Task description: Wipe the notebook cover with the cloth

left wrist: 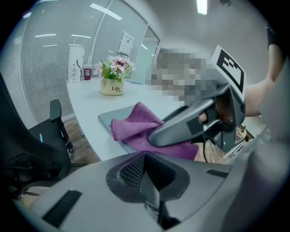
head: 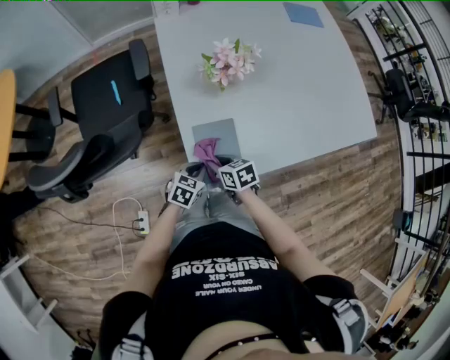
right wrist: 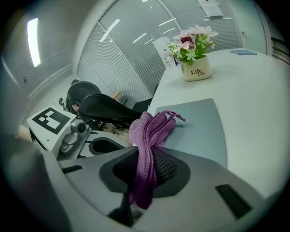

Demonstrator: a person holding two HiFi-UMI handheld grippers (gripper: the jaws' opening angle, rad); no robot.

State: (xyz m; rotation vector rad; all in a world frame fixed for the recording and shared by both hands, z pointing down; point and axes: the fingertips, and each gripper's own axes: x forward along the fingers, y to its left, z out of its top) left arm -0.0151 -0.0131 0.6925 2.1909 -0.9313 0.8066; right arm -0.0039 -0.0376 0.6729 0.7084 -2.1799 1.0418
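A grey notebook (head: 219,133) lies at the near edge of the white table (head: 302,98). A purple cloth (head: 207,150) is bunched on its near end and hangs off toward me. My right gripper (right wrist: 142,174) is shut on the cloth (right wrist: 149,136), which runs out of the jaws onto the notebook (right wrist: 199,129). In the head view the right gripper (head: 238,174) sits just below the table edge. My left gripper (head: 186,190) is beside it on the left, off the table. The left gripper (left wrist: 149,181) has its jaws together with nothing in them, behind the cloth (left wrist: 136,124).
A pot of pink flowers (head: 229,60) stands mid-table beyond the notebook. A blue sheet (head: 304,14) lies at the far right corner. A black office chair (head: 98,126) stands left of the table, with a power strip (head: 143,223) on the wooden floor.
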